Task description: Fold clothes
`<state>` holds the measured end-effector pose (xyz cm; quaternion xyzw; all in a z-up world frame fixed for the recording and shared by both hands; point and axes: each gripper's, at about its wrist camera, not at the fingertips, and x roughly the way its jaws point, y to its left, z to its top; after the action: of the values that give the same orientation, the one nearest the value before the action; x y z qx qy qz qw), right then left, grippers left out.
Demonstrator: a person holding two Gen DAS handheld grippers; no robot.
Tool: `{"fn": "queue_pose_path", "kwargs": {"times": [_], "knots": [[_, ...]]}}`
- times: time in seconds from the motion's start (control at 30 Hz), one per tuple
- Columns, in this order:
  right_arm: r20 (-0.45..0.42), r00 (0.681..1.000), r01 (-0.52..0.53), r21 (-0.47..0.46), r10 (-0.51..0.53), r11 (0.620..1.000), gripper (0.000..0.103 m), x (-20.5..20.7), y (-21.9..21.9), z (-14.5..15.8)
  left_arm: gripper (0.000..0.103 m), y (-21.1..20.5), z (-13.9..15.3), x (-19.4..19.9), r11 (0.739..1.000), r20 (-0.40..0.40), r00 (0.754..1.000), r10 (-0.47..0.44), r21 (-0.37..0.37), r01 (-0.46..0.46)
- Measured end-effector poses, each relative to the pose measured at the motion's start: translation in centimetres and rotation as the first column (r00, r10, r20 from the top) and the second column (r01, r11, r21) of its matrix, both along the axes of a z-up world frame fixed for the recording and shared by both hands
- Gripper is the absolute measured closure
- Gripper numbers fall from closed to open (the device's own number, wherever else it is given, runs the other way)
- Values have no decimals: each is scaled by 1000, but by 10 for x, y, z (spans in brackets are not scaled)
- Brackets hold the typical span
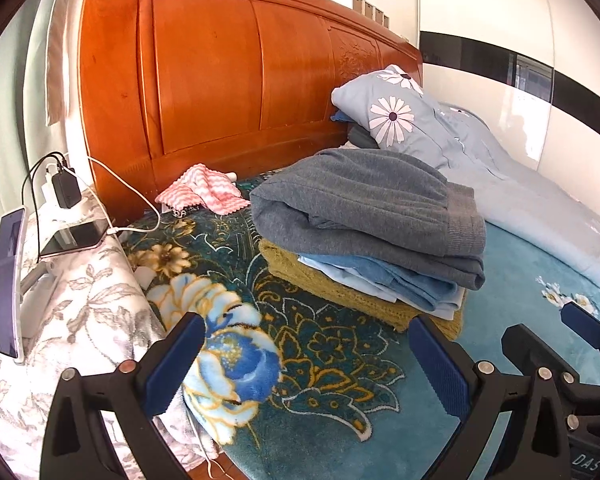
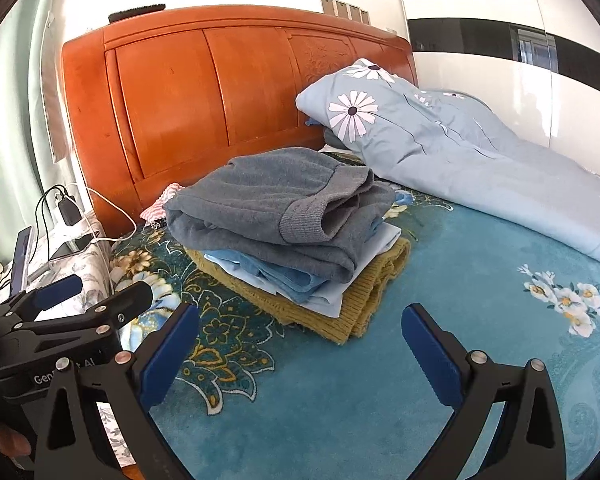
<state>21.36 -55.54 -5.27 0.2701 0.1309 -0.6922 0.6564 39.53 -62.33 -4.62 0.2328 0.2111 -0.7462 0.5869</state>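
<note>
Ahead, folded stack [image 2: 296, 236] beyond fingers [image 2: 432, 354].

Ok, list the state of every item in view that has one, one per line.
Left gripper: open, empty.
Right gripper: open, empty.
Grey sweater: folded, top of the stack.
Blue garment: folded, under the sweater.
Mustard knit: folded, bottom of the stack.
Pink cloth: crumpled, unfolded, by the headboard.
Quilt: bunched along the far side of the bed.
Phone: cable plugged in.
</note>
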Motion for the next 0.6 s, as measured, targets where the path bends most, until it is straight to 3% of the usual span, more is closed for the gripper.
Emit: {"fn": "queue_pose_path", "kwargs": {"times": [0.2, 0.6], "knots": [[45, 999, 2, -7, -1, 1000, 2, -2, 7, 7, 0, 11, 9, -4, 997, 38, 998, 56, -57, -54], [-26, 999, 31, 11, -31, 999, 2, -3, 18, 15, 0, 20, 11, -13, 998, 67, 997, 30, -58, -26]]}}
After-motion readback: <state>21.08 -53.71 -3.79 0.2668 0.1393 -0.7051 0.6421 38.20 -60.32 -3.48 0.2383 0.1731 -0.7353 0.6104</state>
